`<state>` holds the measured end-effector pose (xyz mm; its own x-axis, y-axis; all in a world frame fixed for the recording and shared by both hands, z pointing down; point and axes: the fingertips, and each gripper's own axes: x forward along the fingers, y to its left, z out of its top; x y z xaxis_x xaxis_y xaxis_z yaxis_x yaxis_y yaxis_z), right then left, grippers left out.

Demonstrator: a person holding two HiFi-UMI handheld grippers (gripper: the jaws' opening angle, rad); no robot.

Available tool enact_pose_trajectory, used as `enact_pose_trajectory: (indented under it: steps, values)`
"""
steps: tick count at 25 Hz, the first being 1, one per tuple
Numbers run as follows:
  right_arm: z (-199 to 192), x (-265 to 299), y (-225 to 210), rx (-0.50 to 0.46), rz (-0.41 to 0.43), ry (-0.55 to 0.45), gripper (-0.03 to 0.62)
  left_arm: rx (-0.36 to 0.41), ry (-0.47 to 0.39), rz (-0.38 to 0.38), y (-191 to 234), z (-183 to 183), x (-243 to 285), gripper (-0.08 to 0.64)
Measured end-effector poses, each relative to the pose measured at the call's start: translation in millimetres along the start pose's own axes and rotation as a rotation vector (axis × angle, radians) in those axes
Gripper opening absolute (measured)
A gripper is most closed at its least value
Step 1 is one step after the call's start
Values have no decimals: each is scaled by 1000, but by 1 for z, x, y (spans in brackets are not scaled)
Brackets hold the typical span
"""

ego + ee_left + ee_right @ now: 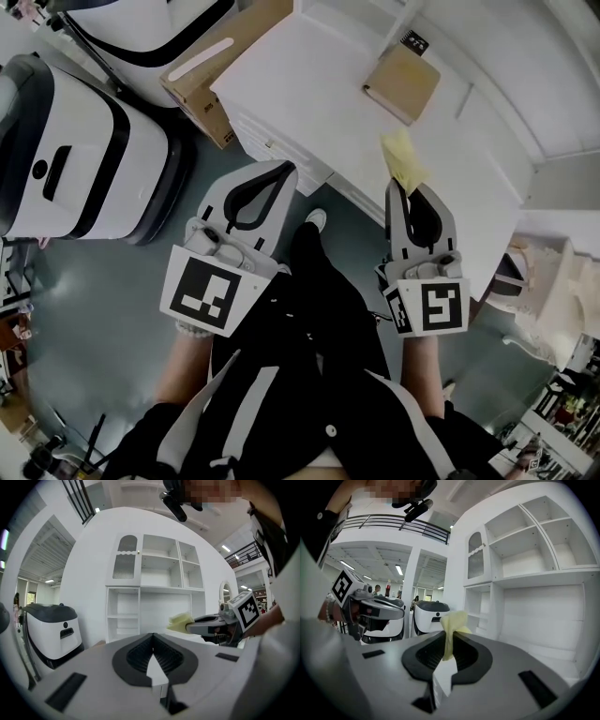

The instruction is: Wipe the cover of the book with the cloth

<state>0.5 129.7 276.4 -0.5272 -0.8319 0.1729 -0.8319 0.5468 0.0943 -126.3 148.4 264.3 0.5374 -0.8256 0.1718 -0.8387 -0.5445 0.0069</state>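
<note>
While the jaws of the right gripper (449, 637) pinch a thin fold of the cloth (453, 623) and those of the left gripper (153, 639) meet on nothing, the book (403, 82) lies apart on the counter (309, 66); rubbing could tug the cloth loose or shove the unbraced book.

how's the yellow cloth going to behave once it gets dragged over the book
Probably floppy: the cloth crumples where the right gripper pinches it. Likely light, as its free end stands out unsupported. It may bunch on the book.
</note>
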Motion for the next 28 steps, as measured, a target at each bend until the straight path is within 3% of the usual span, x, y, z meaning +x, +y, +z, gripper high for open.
enact_pose_trajectory:
  steps: [19,28]
  values:
    - [12,81,-142,34,-90,-11,37,46,11,-89,24,40,163,0]
    - [9,95,-186,53,-132,-1,37,54,31,-130,24,49,214,0]
